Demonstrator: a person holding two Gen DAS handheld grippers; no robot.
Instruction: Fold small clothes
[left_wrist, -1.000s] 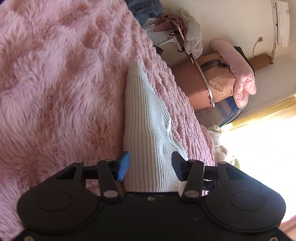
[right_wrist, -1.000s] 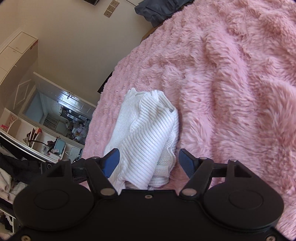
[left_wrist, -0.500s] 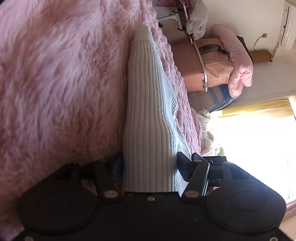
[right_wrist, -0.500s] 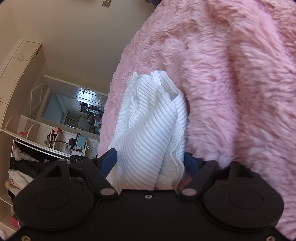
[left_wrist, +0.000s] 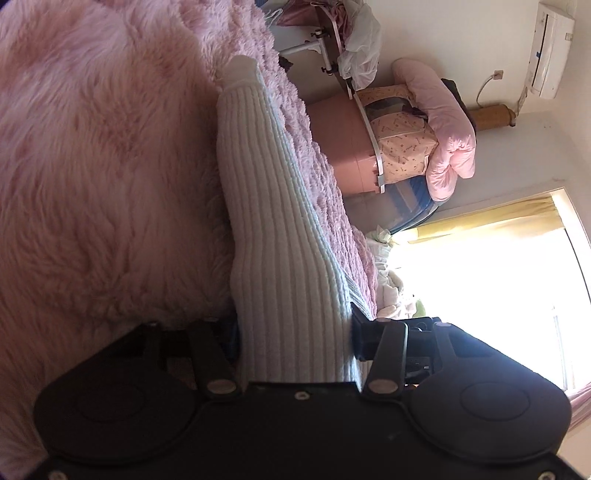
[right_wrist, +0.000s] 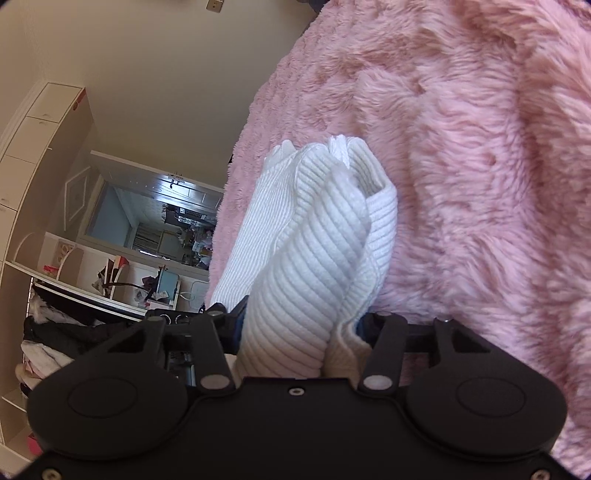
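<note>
Both hand-held grippers' jaws just closed onto white knit garment (right_wrist: 314, 266) edges.

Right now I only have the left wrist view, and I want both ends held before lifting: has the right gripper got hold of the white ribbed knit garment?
Observer: Yes. The right gripper has just been closing its jaws, and they pinch the white ribbed knit garment.
Operator: Is that end flat?
Observer: No, it is bunched into several thick folds between the fingers.
Operator: What lies beyond it?
Observer: Its far tip rests against the fluffy pink blanket.
</note>
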